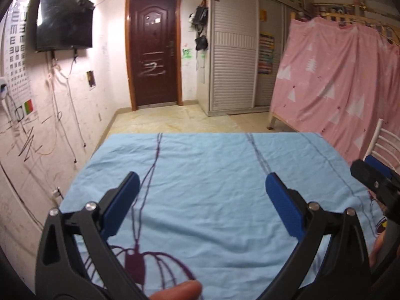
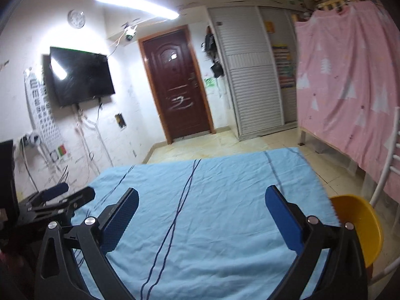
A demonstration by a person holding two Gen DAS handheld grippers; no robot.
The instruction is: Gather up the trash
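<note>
My left gripper (image 1: 202,182) hangs open over a table covered with a light blue cloth (image 1: 212,170), nothing between its blue pads. My right gripper (image 2: 201,197) is open too, above the same cloth (image 2: 212,200). Each shows in the other's view: the right gripper (image 1: 375,175) at the right edge of the left wrist view, the left gripper (image 2: 62,195) at the left edge of the right wrist view. A yellow bowl-shaped bin (image 2: 360,222) sits just off the table's right edge. No trash shows on the cloth. A fingertip (image 1: 180,291) shows at the bottom.
A white chair (image 2: 390,165) stands beside the yellow bin. A bed draped in pink fabric (image 1: 337,75) fills the right. Ahead lie tiled floor (image 1: 175,120), a brown door (image 1: 153,50), white wardrobes (image 1: 235,60). A black TV (image 1: 62,22) and dangling cables hang on the left wall.
</note>
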